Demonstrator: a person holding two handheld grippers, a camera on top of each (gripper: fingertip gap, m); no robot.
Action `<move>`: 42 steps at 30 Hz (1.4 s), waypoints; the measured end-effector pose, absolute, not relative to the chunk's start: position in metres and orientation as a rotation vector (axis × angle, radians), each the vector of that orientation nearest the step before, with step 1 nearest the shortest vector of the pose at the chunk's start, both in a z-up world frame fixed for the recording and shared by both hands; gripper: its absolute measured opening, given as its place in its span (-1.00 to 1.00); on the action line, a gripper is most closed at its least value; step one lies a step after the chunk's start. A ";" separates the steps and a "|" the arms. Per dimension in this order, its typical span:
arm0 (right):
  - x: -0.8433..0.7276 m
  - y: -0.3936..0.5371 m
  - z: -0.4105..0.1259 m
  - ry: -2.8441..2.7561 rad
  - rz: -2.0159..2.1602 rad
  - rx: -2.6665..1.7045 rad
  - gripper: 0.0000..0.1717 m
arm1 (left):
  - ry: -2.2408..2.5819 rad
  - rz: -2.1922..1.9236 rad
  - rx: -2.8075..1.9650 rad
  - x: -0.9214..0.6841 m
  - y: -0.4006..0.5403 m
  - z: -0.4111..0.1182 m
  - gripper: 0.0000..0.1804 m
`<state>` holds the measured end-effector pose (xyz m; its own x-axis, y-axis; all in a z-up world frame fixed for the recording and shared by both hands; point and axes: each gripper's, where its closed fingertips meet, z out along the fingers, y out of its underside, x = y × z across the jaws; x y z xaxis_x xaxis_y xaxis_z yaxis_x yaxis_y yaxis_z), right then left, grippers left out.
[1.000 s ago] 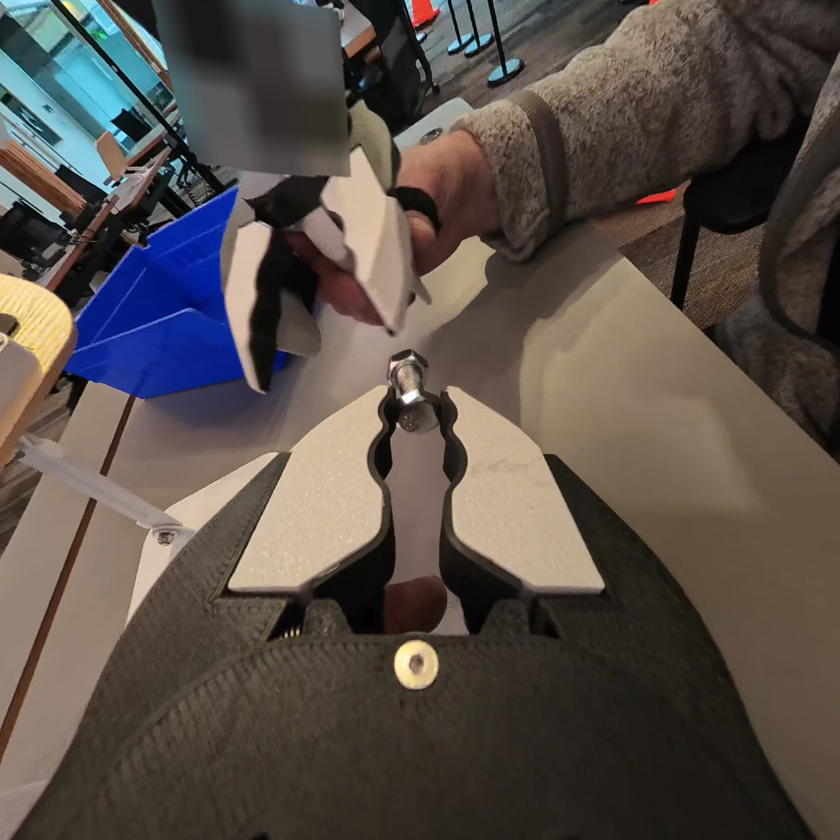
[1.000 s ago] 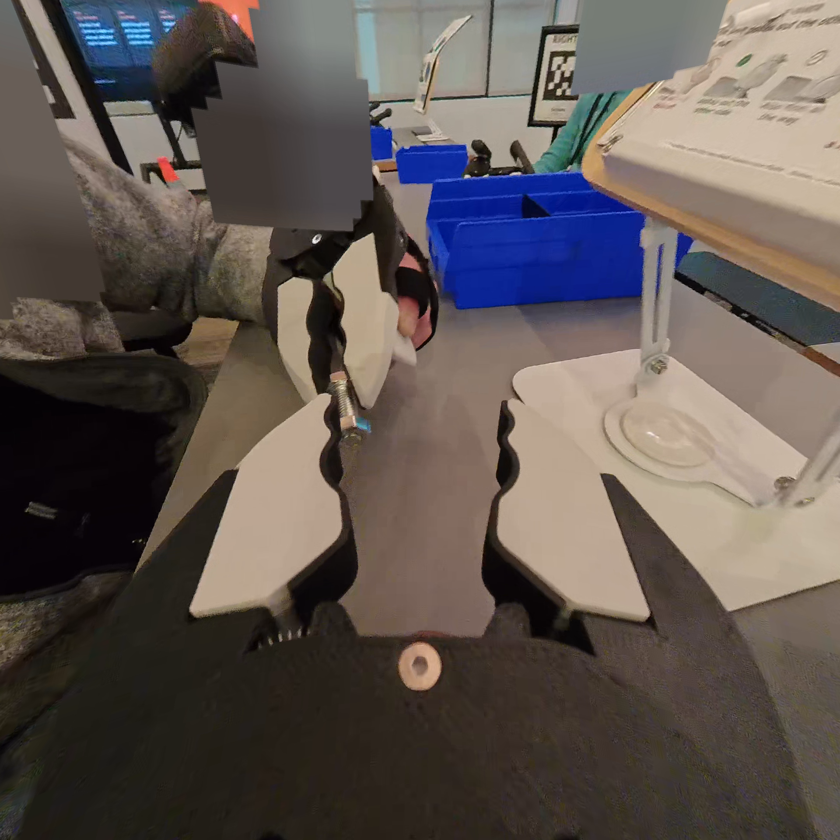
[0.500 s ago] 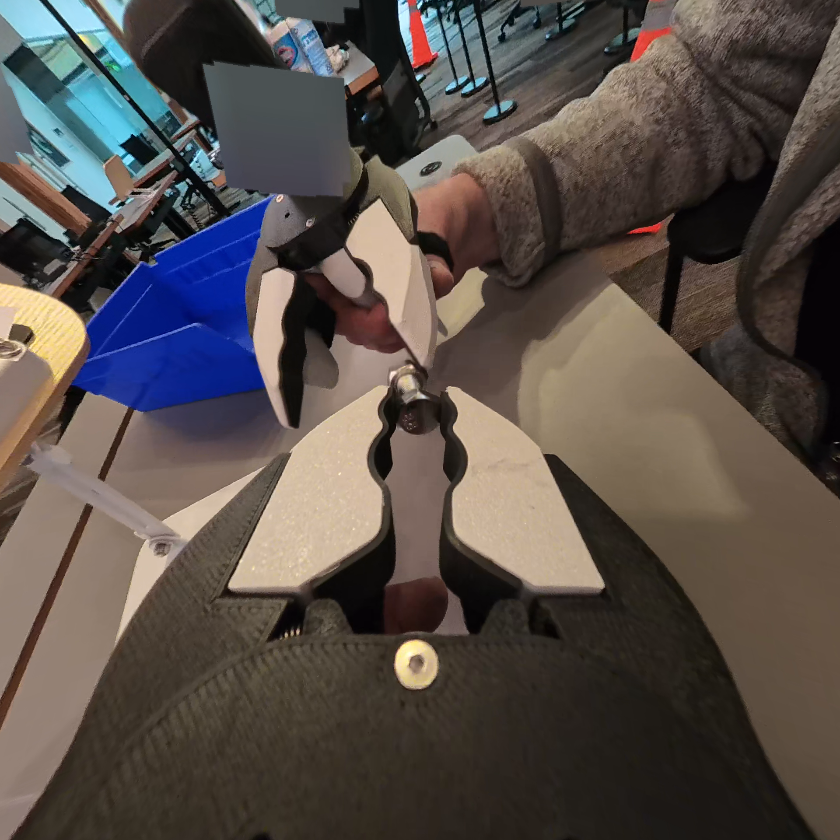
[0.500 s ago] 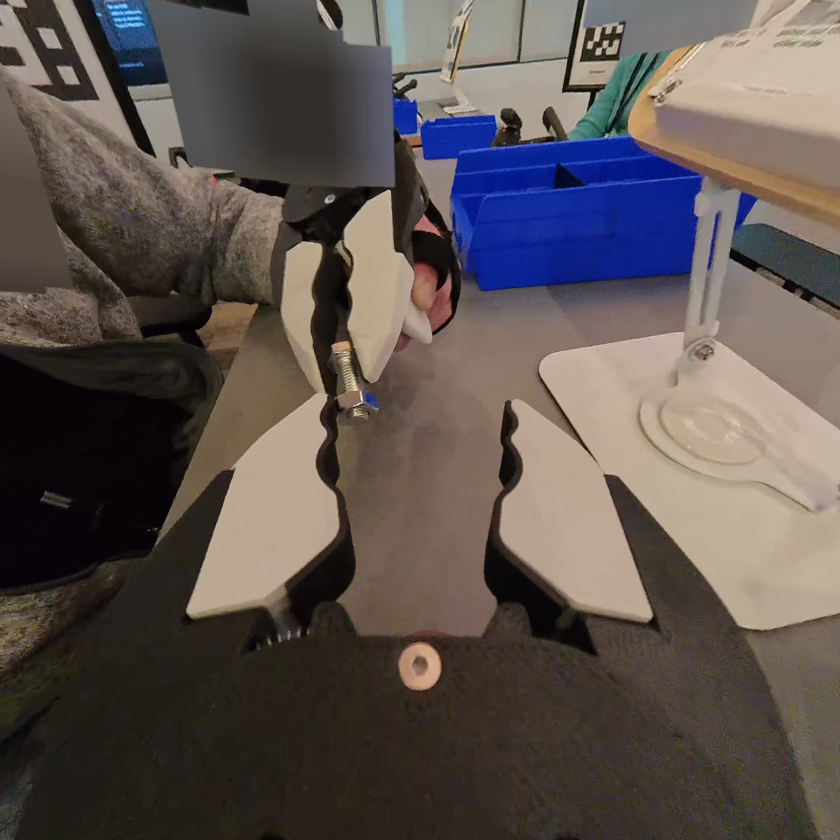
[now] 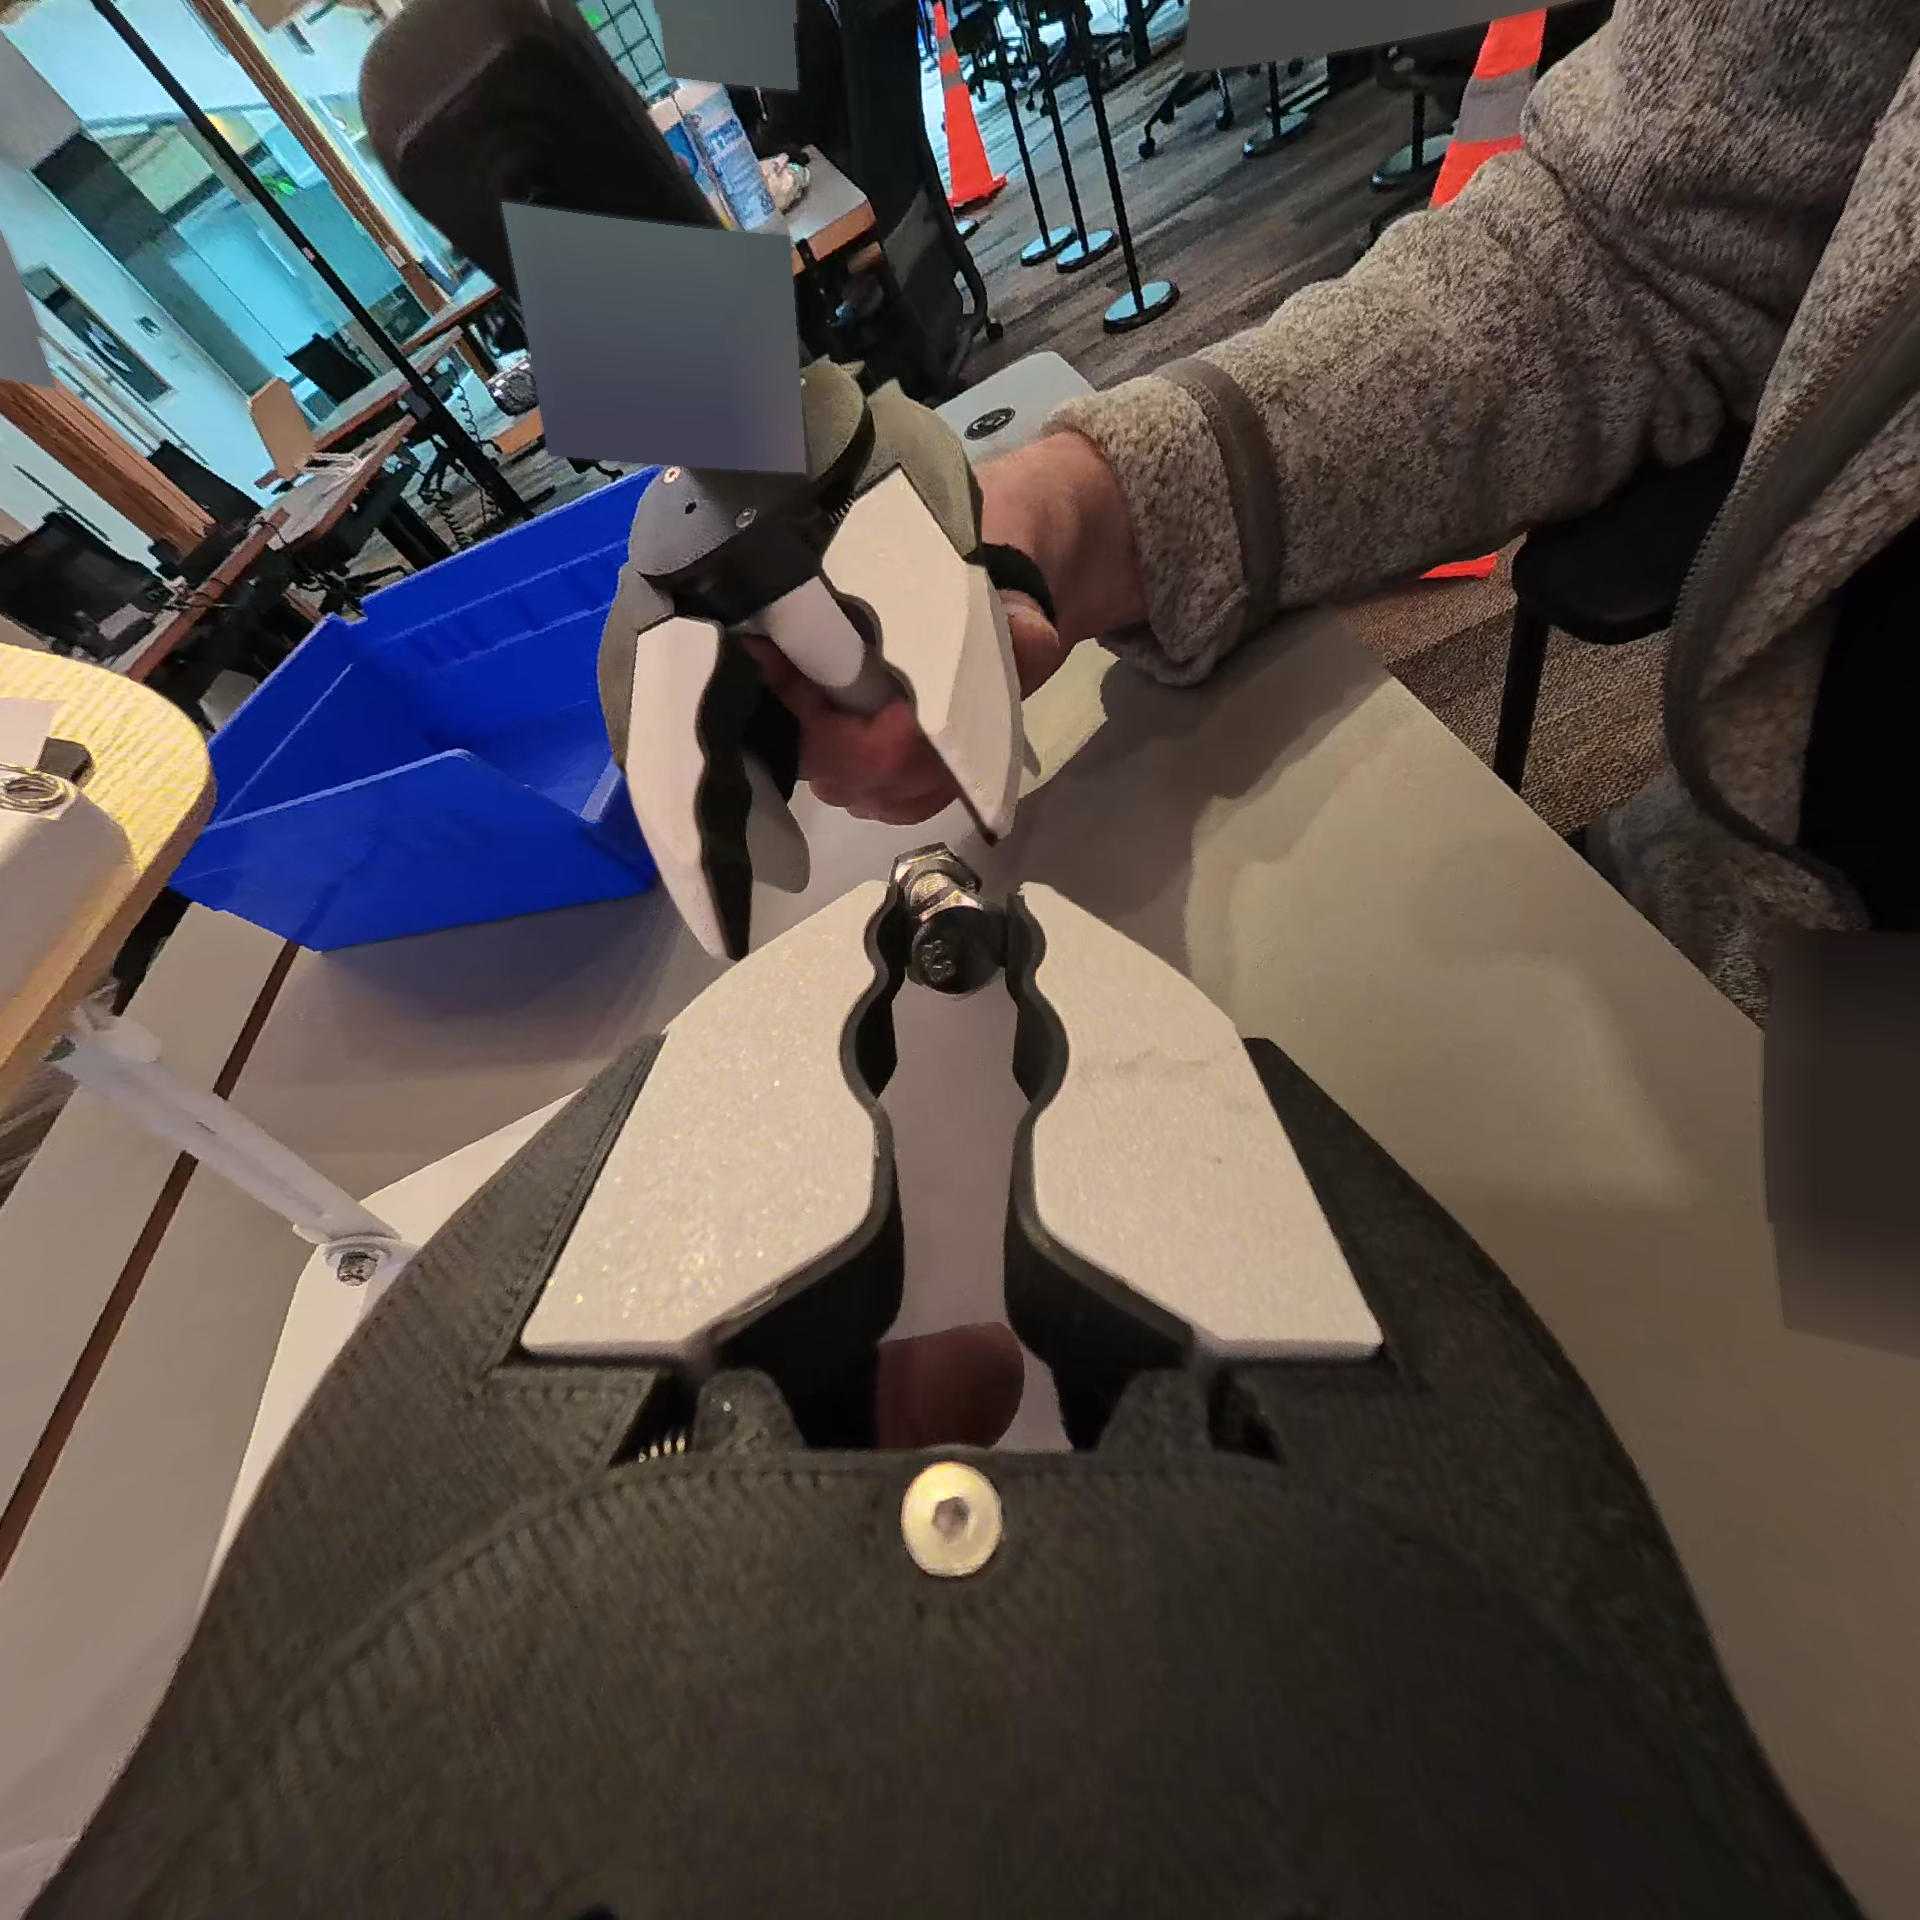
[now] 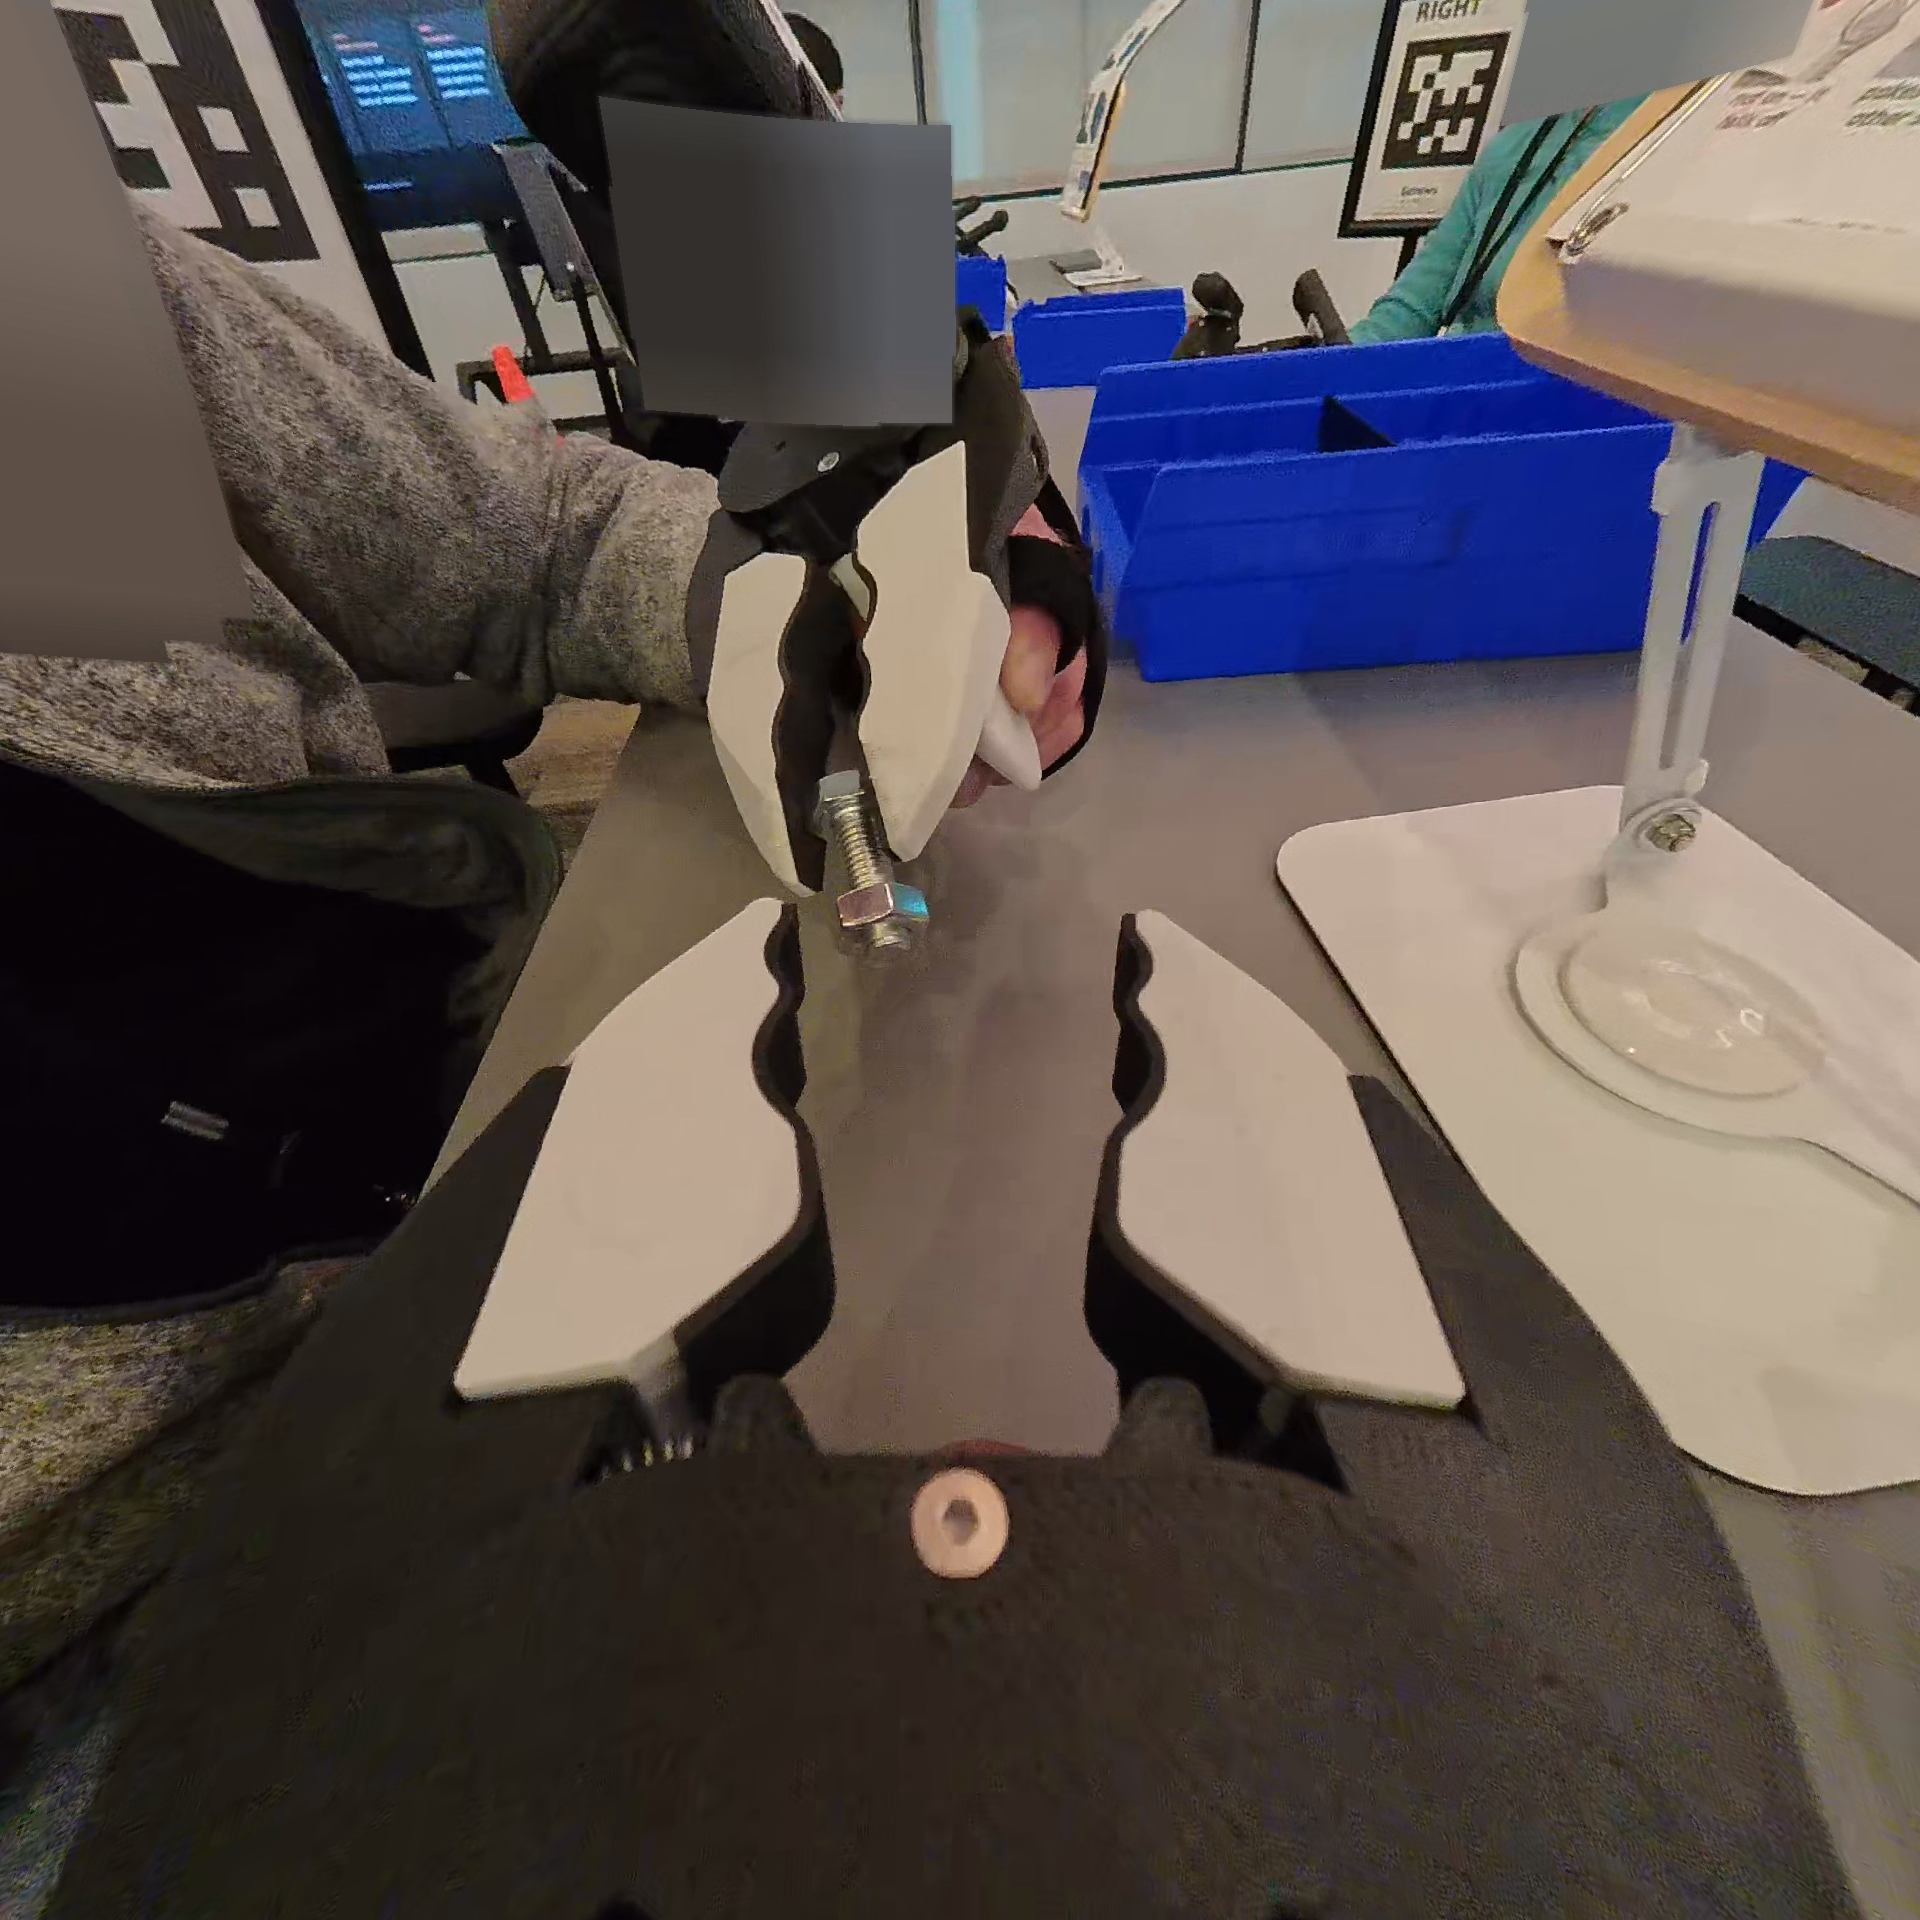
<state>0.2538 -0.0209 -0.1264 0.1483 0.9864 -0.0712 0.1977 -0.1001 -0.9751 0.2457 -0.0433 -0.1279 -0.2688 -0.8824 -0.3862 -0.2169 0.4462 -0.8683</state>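
Note:
My left gripper (image 5: 951, 914) is shut on the head of a silver bolt (image 5: 948, 951) and holds it above the grey table (image 5: 1351, 1039). A hex nut (image 5: 932, 868) sits on the far end of the bolt's thread. My right gripper (image 6: 961, 925) is open and holds nothing. It faces the left gripper (image 6: 857, 852), with the nut (image 6: 878, 906) just beyond its left fingertip (image 6: 774, 925) and touching neither pad. In the left wrist view the right gripper (image 5: 857, 873) hangs over the nut, held by a hand in a grey sleeve (image 5: 1455, 395).
A blue bin (image 6: 1351, 540) stands at the back of the table; it also shows in the left wrist view (image 5: 416, 810). A white stand base (image 6: 1558, 1091) with a wooden board (image 6: 1662, 364) above it is at the right. A table edge (image 5: 1558, 831) runs on the right. The tips of both grippers are at nearly the same place.
The right gripper's jaws have narrowed a little around the bolt's nut end, and the nut now lies nearer the gap between its fingertips. The left gripper has kept its hold on the bolt.

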 end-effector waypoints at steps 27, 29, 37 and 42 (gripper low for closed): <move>0.249 -0.029 -0.130 -1.236 1.088 -1.477 -0.47 | 1.737 -0.900 -0.945 0.246 -0.044 -0.127 -0.81; 0.245 -0.033 -0.129 -1.251 1.115 -1.461 -0.52 | 1.743 -0.883 -0.938 0.247 -0.045 -0.127 -0.81; 0.242 -0.041 -0.124 -1.248 1.190 -1.425 -0.79 | 1.737 -0.886 -0.916 0.247 -0.048 -0.125 -0.81; 0.242 -0.042 -0.122 -1.246 1.187 -1.415 -0.79 | 1.730 -0.879 -0.898 0.247 -0.049 -0.123 -0.80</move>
<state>0.2416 -0.0419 -0.1215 0.0391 0.9940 -0.1025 0.1501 -0.1073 -0.9828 0.2474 -0.0490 -0.1229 -0.2660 -0.8690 -0.4171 -0.1753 0.4691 -0.8656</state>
